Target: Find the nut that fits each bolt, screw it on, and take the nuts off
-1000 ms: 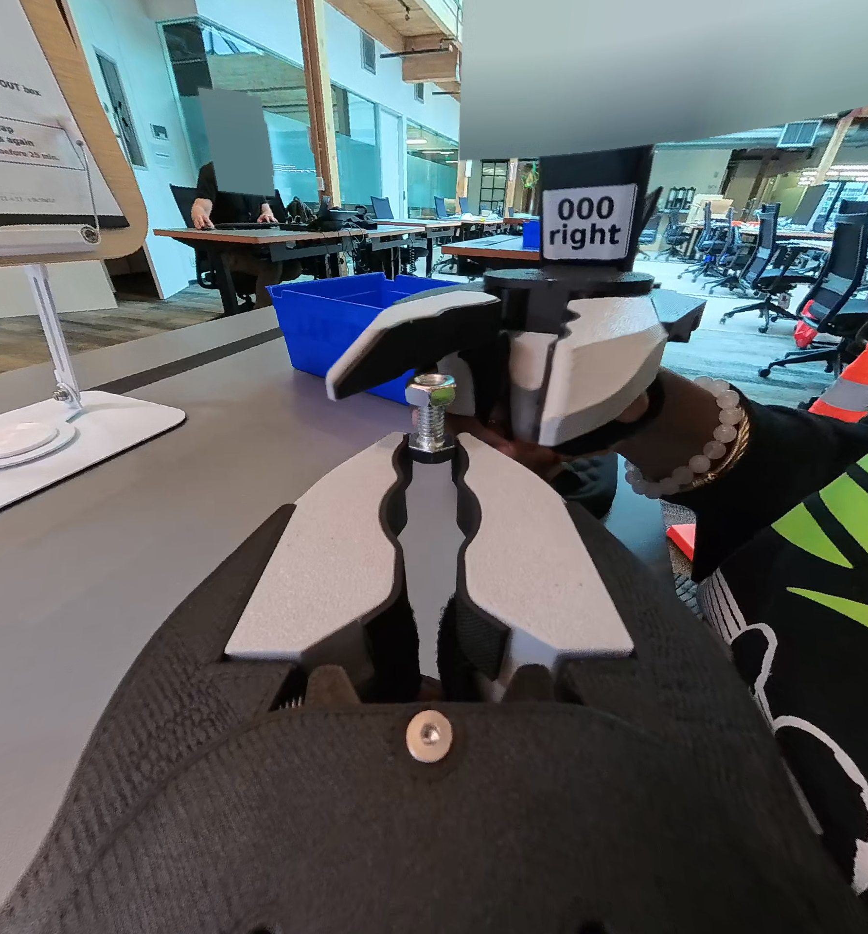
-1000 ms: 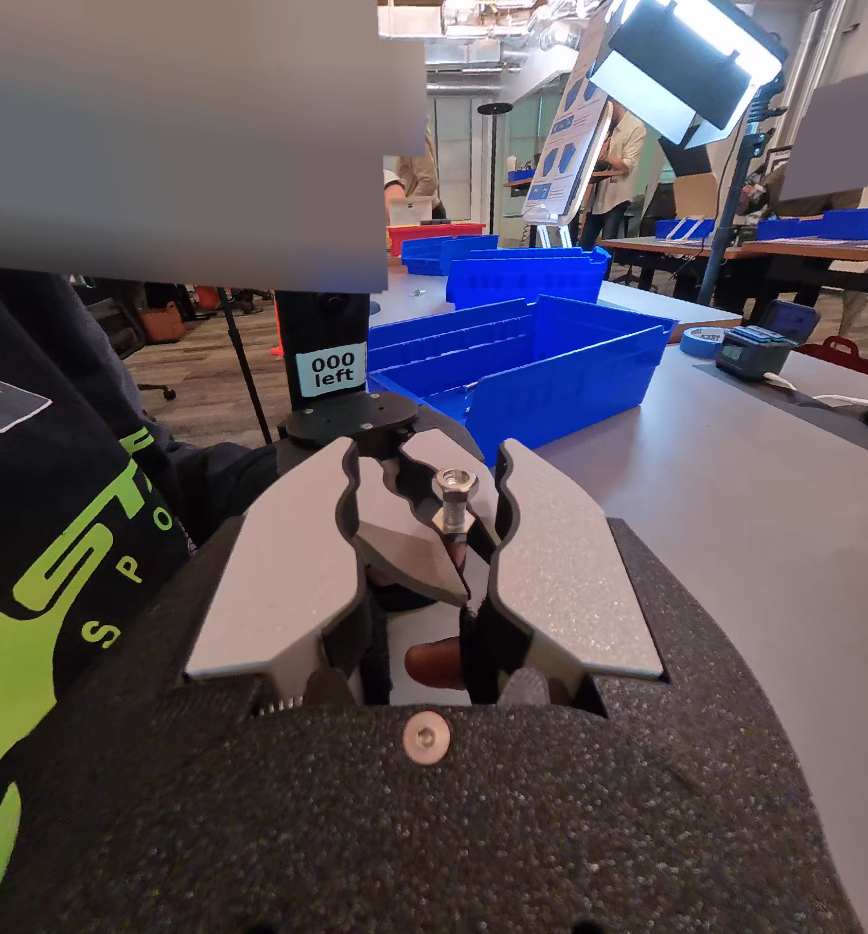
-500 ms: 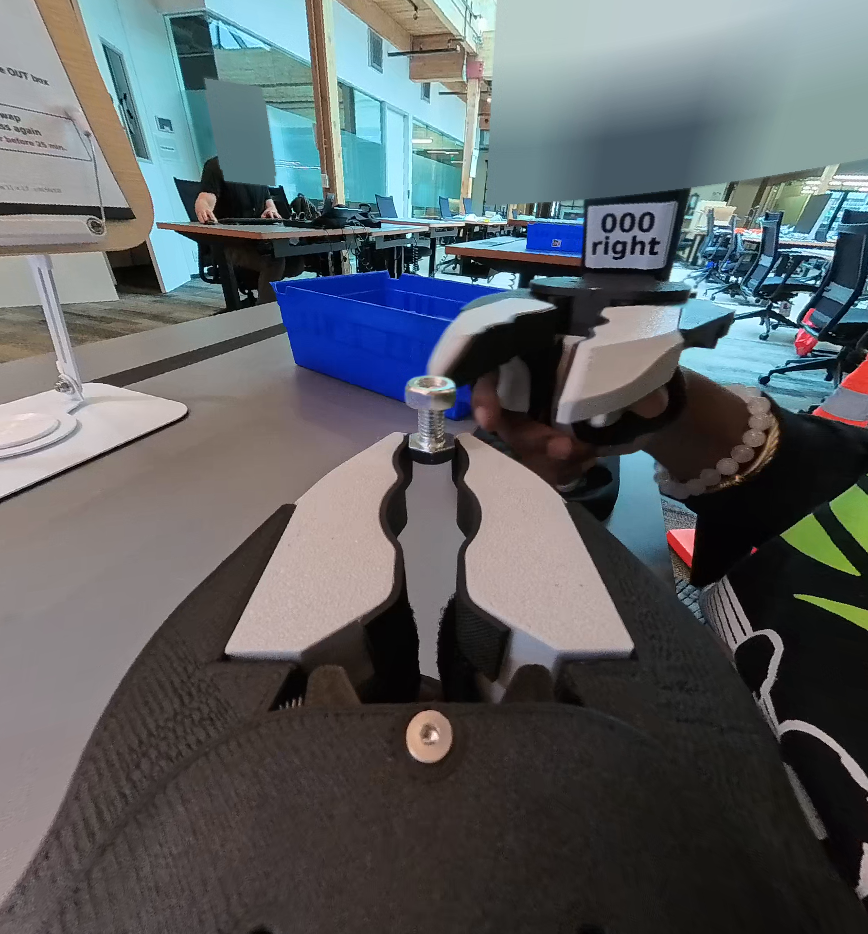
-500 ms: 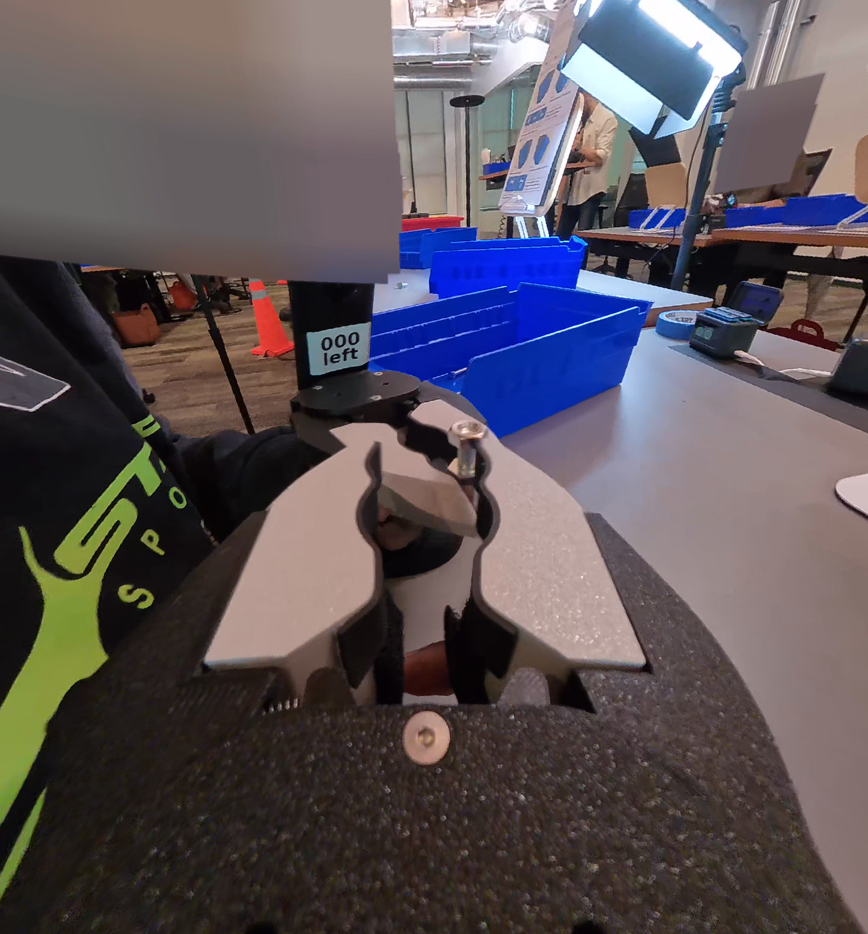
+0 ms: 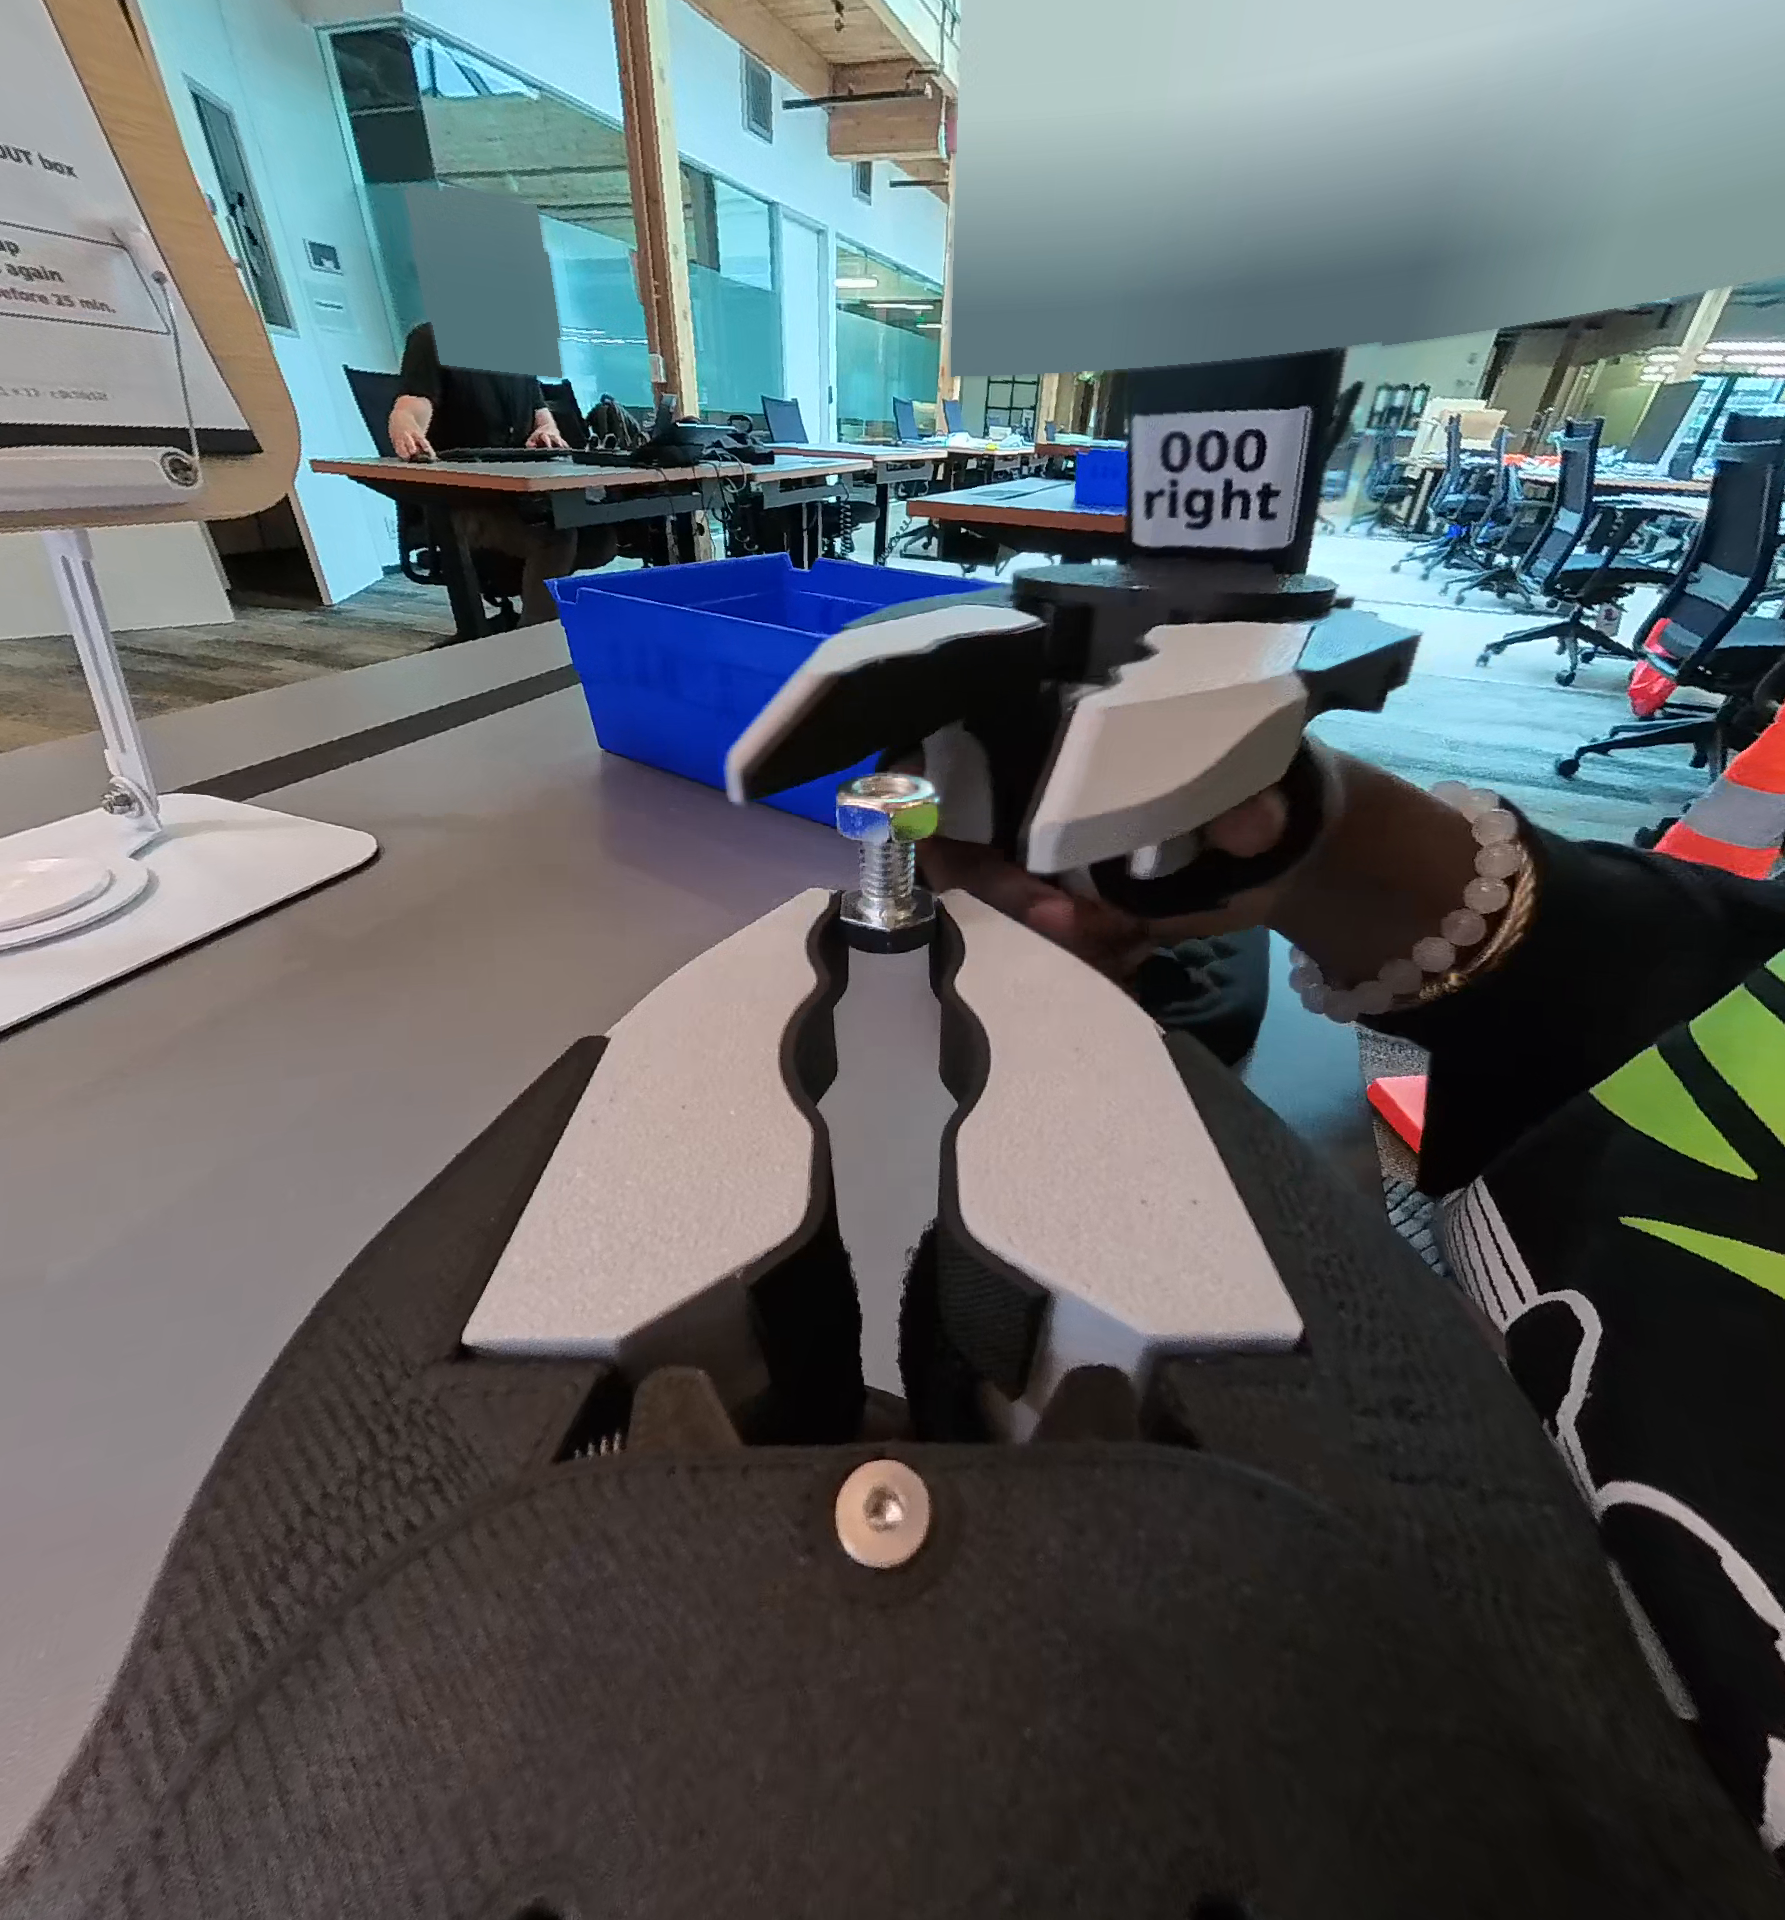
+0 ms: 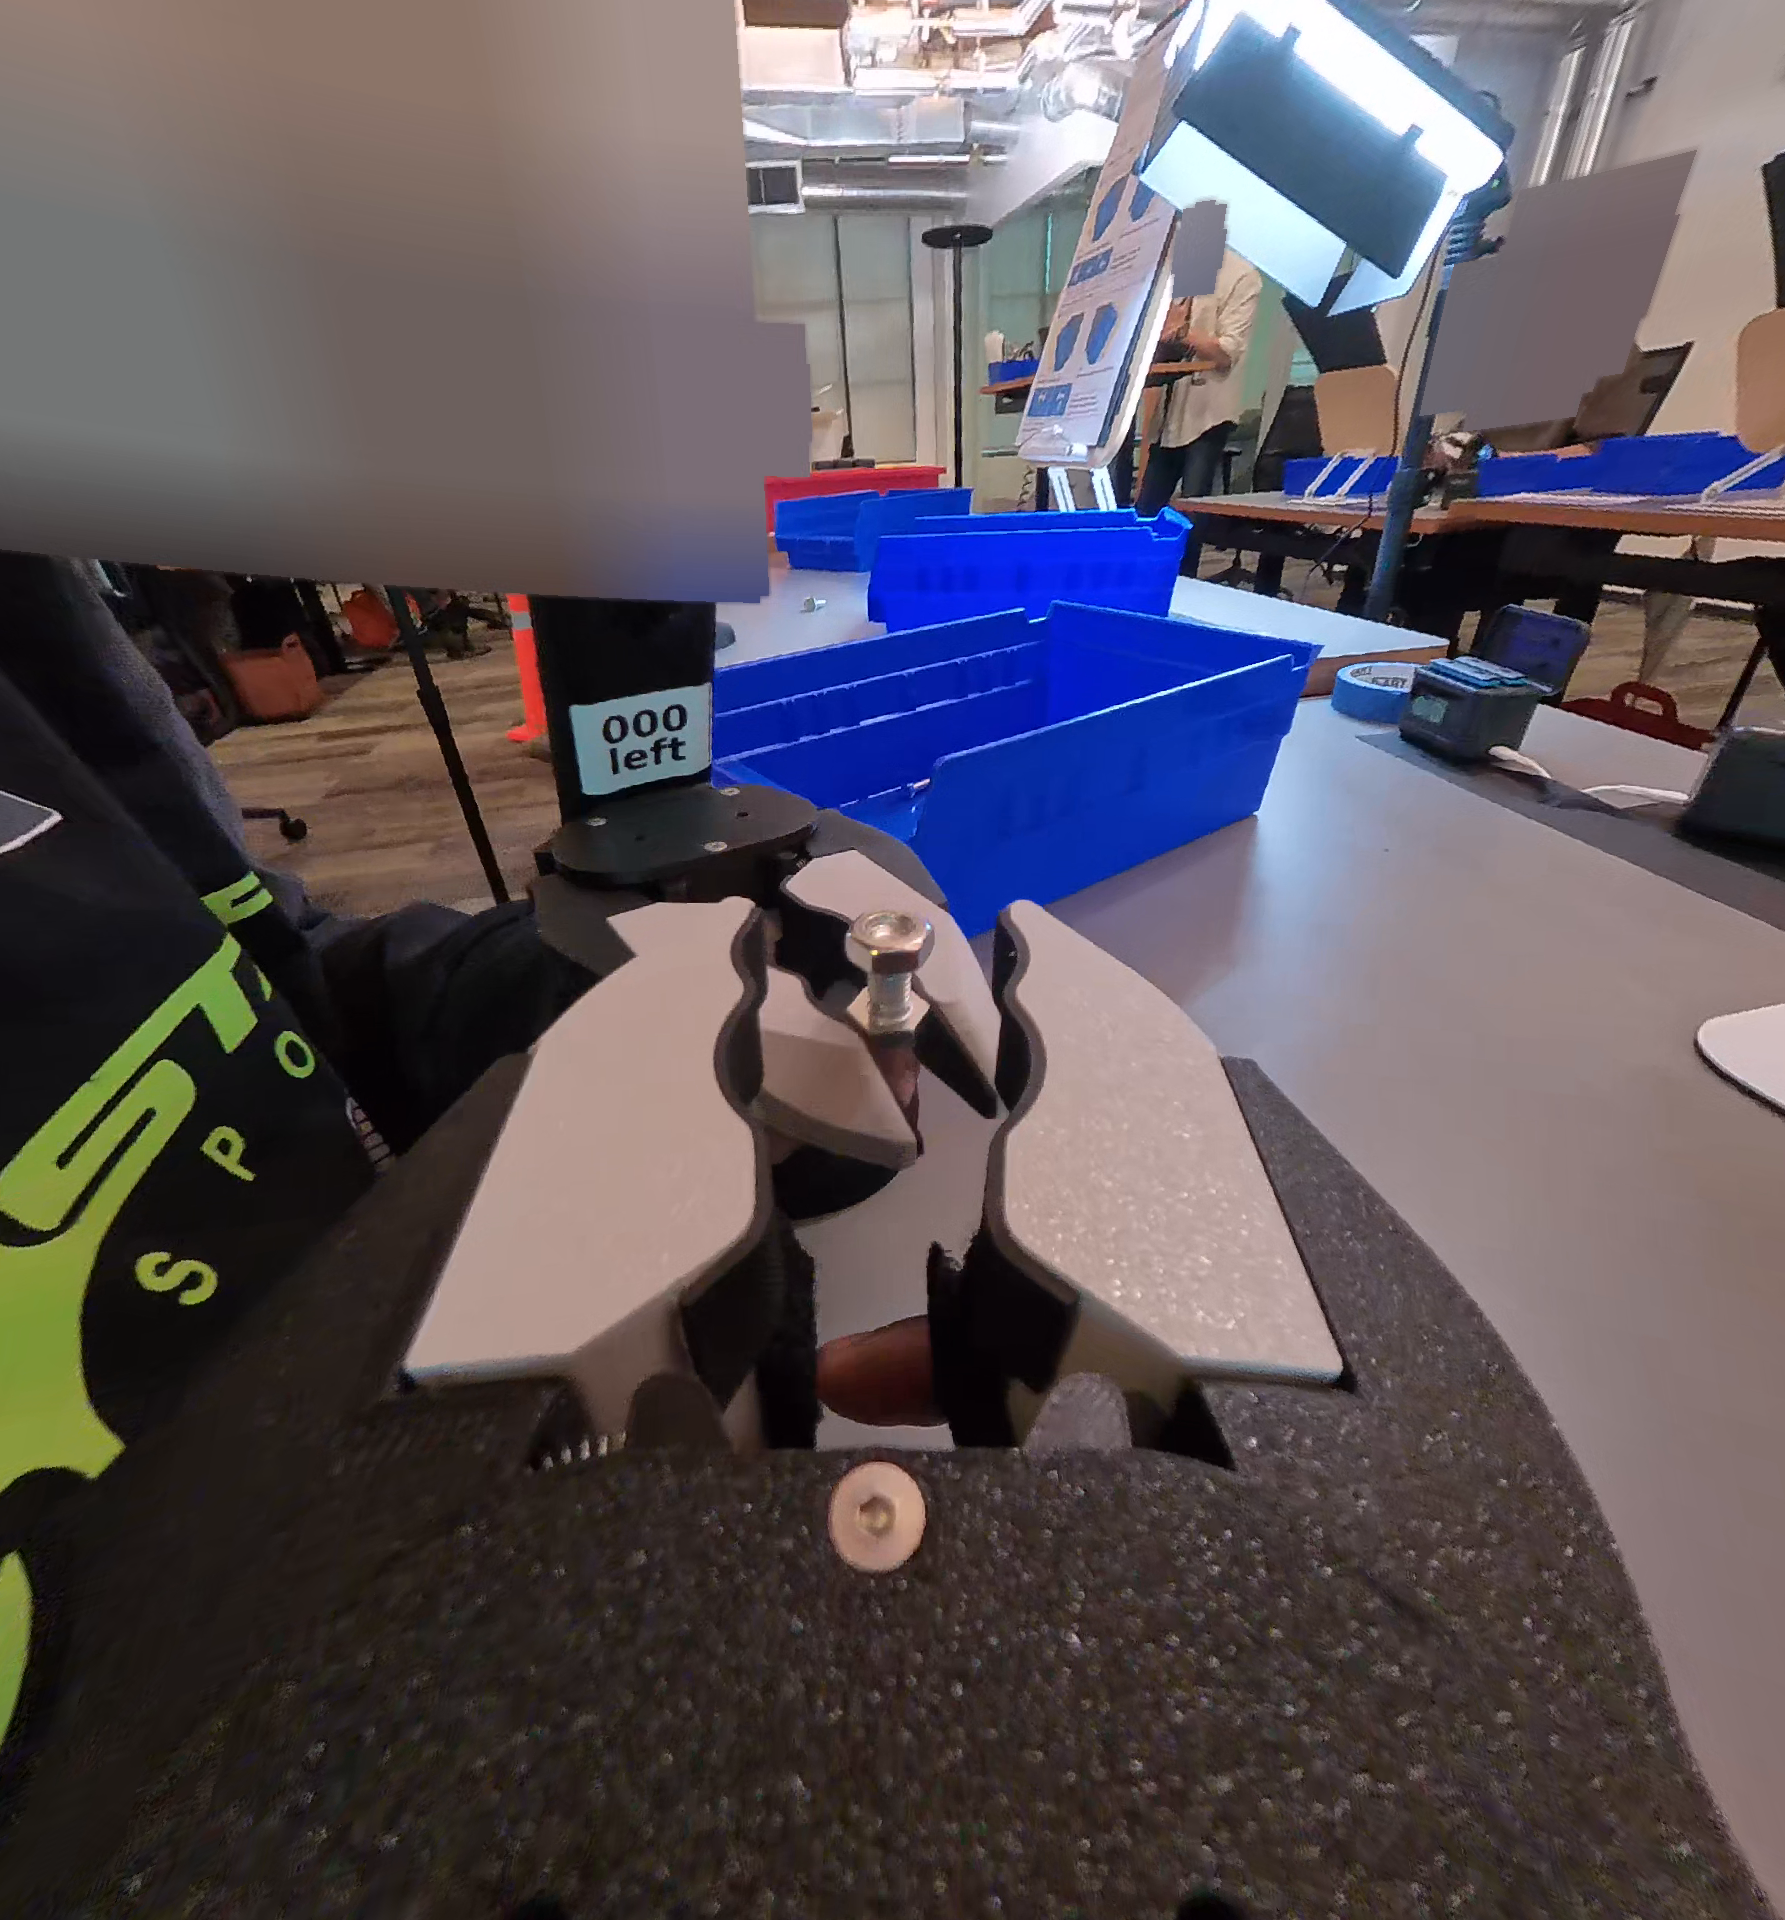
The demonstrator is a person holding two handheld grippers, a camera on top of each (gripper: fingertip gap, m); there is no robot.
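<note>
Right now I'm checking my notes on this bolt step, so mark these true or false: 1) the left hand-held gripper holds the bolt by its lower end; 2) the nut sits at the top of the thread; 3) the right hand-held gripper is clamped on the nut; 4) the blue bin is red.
1) True: the left hand-held gripper is shut on the lower end of the bolt.
2) True: the nut sits at the top of the upright thread.
3) False: the right hand-held gripper is open, its fingers either side of the nut.
4) False: the bin behind is blue.
</note>
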